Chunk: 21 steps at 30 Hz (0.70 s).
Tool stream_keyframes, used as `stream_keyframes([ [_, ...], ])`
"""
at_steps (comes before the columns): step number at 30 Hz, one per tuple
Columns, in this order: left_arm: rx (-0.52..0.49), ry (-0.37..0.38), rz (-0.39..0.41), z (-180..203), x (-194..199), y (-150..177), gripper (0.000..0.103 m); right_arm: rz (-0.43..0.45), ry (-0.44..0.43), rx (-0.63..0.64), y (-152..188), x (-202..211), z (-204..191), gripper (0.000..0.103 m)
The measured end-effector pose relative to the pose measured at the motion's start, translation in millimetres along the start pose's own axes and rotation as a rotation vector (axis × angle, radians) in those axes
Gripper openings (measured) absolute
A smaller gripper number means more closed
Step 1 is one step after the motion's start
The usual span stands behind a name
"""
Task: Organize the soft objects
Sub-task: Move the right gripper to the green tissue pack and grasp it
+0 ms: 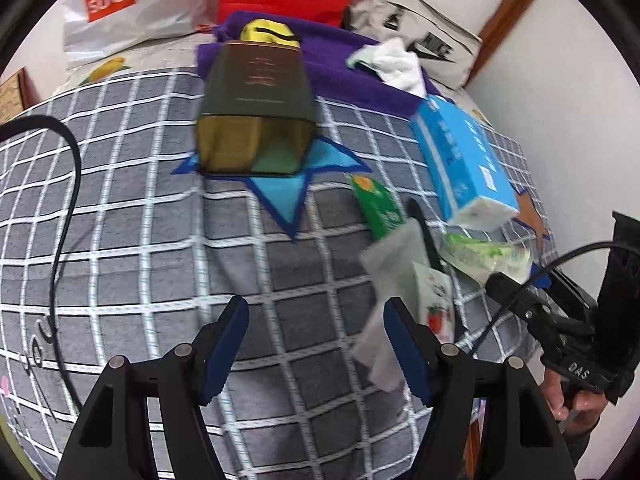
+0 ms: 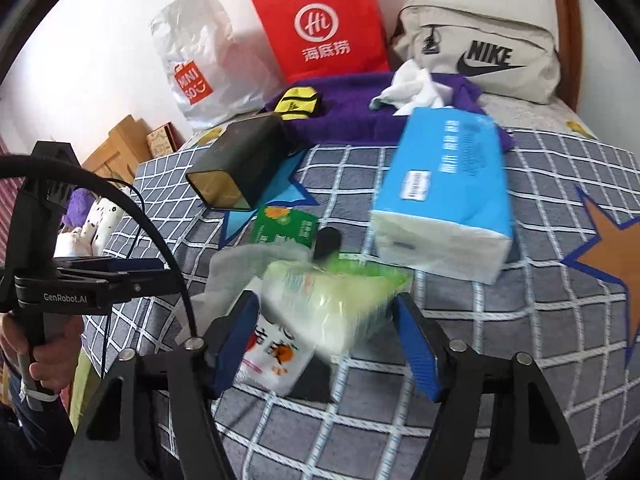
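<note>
On the grey checked bedspread lie a blue tissue pack, a green-white tissue pack, a small white packet with fruit print, a green packet and a grey cloth. My right gripper is open, its jaws on either side of the green-white pack, which looks blurred. My left gripper is open and empty above the bedspread, left of the grey cloth. The right gripper also shows in the left wrist view.
A dark open box lies on its side mid-bed. Behind it are a purple towel, a white cloth, a yellow-black item, a red bag, a white Miniso bag and a Nike bag.
</note>
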<state>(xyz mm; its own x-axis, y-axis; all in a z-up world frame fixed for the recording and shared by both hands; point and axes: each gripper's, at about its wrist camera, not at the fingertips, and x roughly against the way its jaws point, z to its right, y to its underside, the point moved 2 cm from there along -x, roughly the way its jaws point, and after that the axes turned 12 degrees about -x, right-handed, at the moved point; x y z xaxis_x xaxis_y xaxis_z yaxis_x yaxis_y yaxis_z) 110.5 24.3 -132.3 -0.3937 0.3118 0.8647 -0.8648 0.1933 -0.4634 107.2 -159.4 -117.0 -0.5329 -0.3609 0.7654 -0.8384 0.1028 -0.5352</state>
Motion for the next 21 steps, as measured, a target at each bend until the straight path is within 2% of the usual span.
stream_keyframes([
  [5,-0.045,0.001,-0.006,15.6,-1.6,-0.8,0.068,-0.040,0.045,-0.026,6.7,-6.7,18.0,0.067],
  [13,-0.039,-0.004,-0.022,15.8,-3.1,1.4,0.068,-0.071,0.037,-0.096,14.2,-12.6,20.5,0.069],
  [18,-0.036,-0.005,-0.032,14.7,-4.2,6.1,0.068,-0.087,0.134,-0.071,21.0,-29.9,13.9,0.072],
  [21,-0.041,-0.011,-0.033,13.7,-3.2,8.4,0.068,-0.079,0.174,0.005,23.0,-27.6,6.6,0.072],
])
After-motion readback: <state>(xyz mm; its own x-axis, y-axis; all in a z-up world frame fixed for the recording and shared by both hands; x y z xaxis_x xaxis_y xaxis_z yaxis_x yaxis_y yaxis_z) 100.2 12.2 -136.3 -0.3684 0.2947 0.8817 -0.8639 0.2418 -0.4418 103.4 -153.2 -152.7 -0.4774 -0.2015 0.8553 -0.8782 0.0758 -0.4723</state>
